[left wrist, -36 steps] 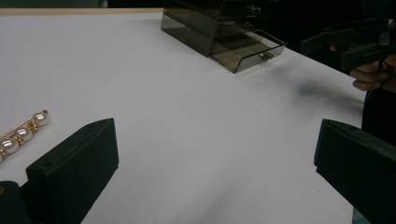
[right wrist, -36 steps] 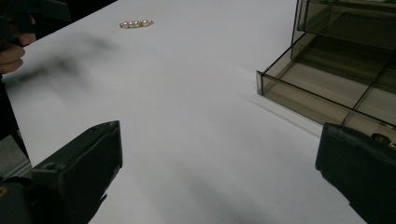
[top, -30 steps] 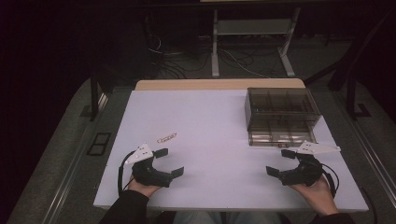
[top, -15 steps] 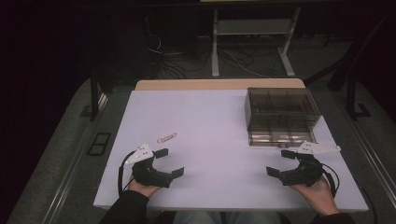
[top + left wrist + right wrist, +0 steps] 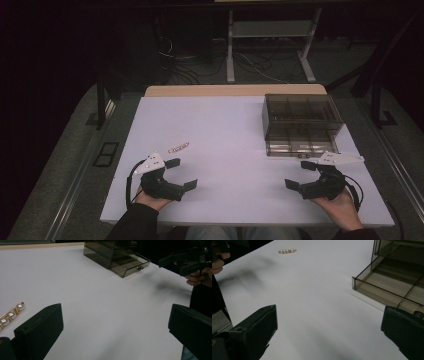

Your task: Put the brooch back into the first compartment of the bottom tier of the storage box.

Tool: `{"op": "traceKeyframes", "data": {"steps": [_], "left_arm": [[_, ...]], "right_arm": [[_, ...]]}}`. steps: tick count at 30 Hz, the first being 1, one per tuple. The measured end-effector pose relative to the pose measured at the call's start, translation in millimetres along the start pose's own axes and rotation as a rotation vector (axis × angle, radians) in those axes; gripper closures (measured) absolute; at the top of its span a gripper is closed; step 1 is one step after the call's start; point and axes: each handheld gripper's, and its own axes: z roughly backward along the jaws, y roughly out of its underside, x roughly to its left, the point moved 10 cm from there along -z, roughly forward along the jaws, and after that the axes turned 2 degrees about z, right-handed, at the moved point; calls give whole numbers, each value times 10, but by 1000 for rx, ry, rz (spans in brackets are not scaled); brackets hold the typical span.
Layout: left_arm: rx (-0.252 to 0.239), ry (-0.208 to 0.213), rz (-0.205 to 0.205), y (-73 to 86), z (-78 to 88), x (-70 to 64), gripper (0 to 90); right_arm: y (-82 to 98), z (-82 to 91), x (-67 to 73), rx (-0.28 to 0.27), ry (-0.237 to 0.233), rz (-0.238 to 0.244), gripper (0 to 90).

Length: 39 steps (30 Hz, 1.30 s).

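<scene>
**A dim lab set up for recording**

The place reads as a lab or test room, not a home. A plain white table (image 5: 240, 150) stands alone on grey carpet (image 5: 65, 165), with darkness all around. At 12 o'clock, beyond the table, loose cables (image 5: 250, 62) trail over the floor beneath a metal bench frame (image 5: 270, 45). At 9 o'clock a floor socket plate (image 5: 105, 153) sits in the carpet.

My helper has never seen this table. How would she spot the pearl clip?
Start at the white table. On its left half, just beyond the left hand-held gripper, lies the pearl clip: a short gold bar with a row of white pearls, the only small loose item there.
</scene>
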Motion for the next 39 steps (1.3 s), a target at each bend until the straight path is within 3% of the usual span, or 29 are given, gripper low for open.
{"op": "traceKeyframes", "data": {"steps": [9,30,39], "left_arm": [[5,-8,3,-57,12,40,0],[77,-18,4,-156,-25,257,0],[104,-23,-19,-233,-54,307,0]], "right_arm": [[6,5,4,2,-1,0,1],[32,4,9,19,-3,-1,1],[47,11,14,23,-5,-2,1]]}}
